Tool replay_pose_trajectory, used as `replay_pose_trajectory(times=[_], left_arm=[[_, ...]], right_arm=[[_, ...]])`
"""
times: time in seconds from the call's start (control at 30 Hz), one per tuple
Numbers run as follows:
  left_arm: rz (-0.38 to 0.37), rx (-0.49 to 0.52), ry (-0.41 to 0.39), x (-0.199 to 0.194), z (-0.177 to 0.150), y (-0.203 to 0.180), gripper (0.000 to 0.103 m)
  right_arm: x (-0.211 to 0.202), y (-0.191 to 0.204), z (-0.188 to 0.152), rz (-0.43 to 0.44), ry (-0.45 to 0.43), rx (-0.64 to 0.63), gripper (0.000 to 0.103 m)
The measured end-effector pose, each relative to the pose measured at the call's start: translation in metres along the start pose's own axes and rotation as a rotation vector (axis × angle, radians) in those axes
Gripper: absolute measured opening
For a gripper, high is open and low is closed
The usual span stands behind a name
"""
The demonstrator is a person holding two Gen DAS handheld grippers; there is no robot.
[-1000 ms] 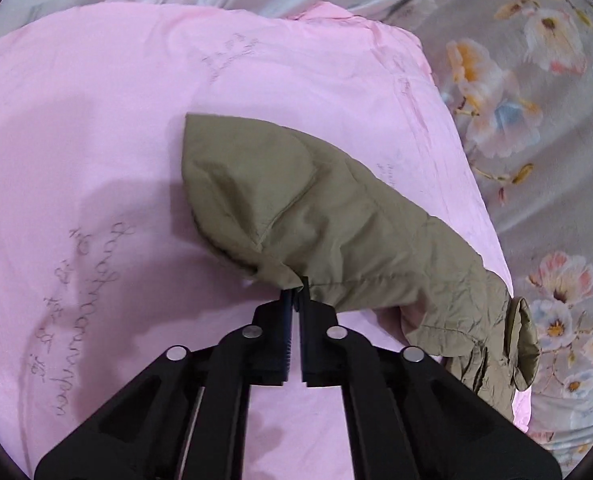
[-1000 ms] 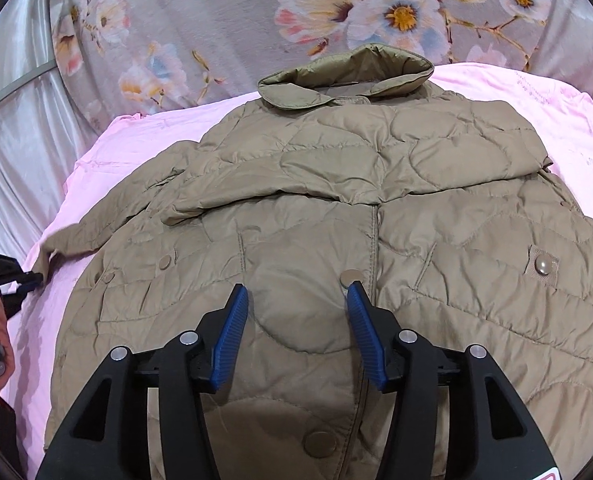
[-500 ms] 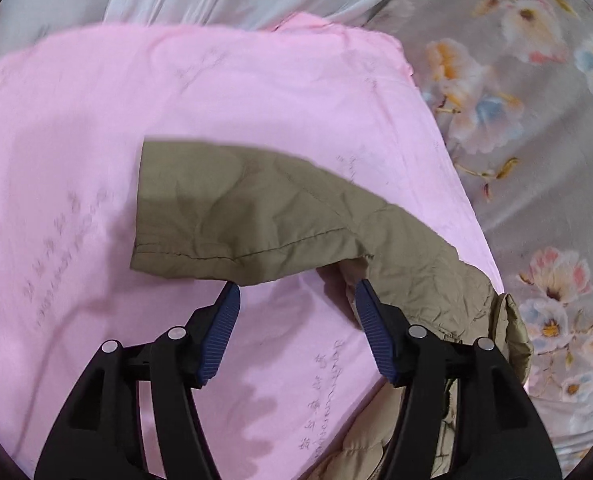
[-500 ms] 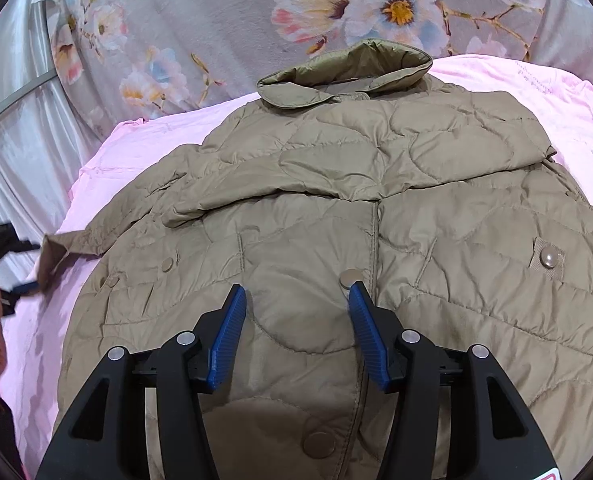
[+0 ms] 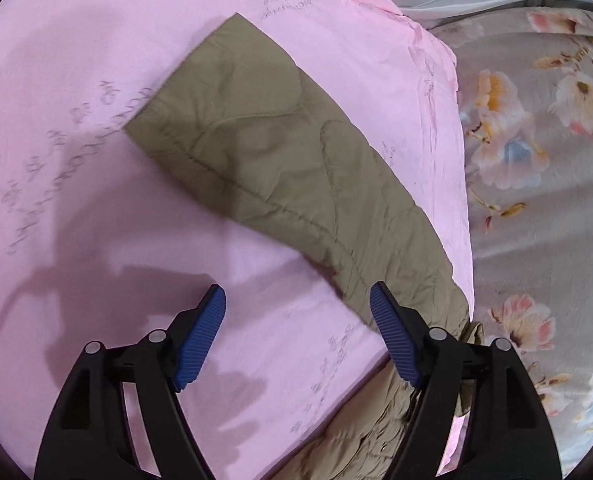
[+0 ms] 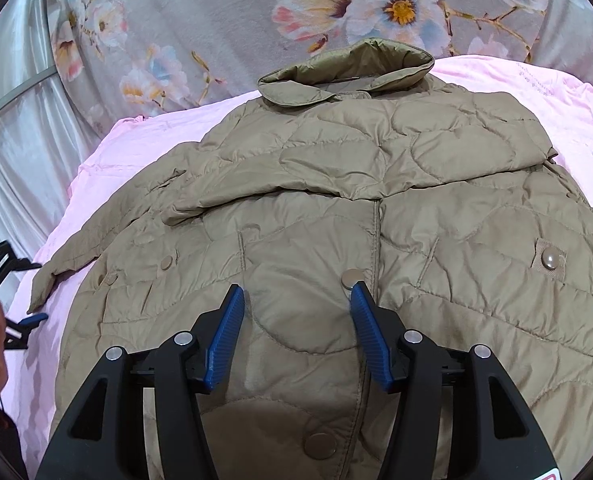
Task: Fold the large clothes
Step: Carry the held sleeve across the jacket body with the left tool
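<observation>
- The olive quilted jacket [image 6: 336, 208] lies spread front-up on the pink sheet [image 6: 108, 160].
- Its sleeve [image 5: 280, 168] lies flat on the sheet.
- Left gripper [image 5: 298, 336]: jaws have just been opening, now wide, nothing between them.
- Right gripper [image 6: 296, 336]: jaws apart above the jacket's front, gripping nothing.

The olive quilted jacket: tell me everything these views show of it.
The jacket is olive-tan and quilted in wavy stitching, with snap buttons and a turned-down collar. It lies front up, spread on the pink sheet, collar towards the floral bedding. One sleeve is folded across the chest. The other sleeve lies flat, stretched out over the sheet. The left hand-held gripper, jaws just opened, has let it go; the right hand-held gripper hovers open over the front.
</observation>
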State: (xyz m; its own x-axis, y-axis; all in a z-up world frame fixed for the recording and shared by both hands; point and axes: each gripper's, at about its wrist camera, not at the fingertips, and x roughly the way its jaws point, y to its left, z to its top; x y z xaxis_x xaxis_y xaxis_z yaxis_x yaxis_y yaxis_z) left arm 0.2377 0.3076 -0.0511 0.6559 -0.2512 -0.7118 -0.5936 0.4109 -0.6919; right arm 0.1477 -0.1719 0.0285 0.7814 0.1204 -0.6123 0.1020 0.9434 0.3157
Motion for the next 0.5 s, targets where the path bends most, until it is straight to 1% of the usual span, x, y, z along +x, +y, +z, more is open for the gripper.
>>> replay_pose_trajectory(times=[0.07, 0.13, 0.17, 0.2, 0.23, 0.27, 0.33, 0.4, 0.43, 0.5], left_arm=[[-0.005, -0.006, 0.001, 0.01, 0.007, -0.006, 0.072], [0.008, 0.005, -0.014, 0.017, 0.014, -0.013, 0.072], [0.01, 0.018, -0.029, 0.02, 0.018, -0.018, 0.066], [0.017, 0.039, -0.043, 0.022, 0.021, -0.023, 0.058], [0.029, 0.061, -0.052, 0.023, 0.024, -0.027, 0.034], [0.038, 0.104, -0.061, 0.024, 0.026, -0.035, 0.013], [0.047, 0.207, -0.096, 0.02, 0.026, -0.056, 0.007], [0.067, 0.361, -0.168, 0.005, 0.012, -0.094, 0.005], [0.065, 0.463, -0.206, -0.006, -0.002, -0.122, 0.004], [0.036, 0.596, -0.255, -0.023, -0.03, -0.164, 0.004]], right_arm=[[0.0, 0.0, -0.001, -0.001, 0.0, -0.001, 0.055], [0.001, 0.0, -0.001, 0.0, 0.0, 0.0, 0.055], [0.001, 0.0, -0.001, 0.0, 0.0, 0.0, 0.055], [0.001, 0.0, -0.001, 0.001, 0.0, 0.0, 0.055], [0.001, 0.0, -0.001, 0.001, -0.001, 0.001, 0.055], [0.001, 0.001, -0.001, 0.0, 0.0, 0.0, 0.055], [0.001, 0.001, -0.002, 0.0, -0.001, -0.001, 0.056], [0.002, 0.001, -0.002, -0.001, -0.001, -0.002, 0.056], [0.002, 0.001, -0.002, -0.002, -0.002, -0.003, 0.056], [0.002, 0.002, -0.004, -0.004, -0.005, -0.005, 0.056]])
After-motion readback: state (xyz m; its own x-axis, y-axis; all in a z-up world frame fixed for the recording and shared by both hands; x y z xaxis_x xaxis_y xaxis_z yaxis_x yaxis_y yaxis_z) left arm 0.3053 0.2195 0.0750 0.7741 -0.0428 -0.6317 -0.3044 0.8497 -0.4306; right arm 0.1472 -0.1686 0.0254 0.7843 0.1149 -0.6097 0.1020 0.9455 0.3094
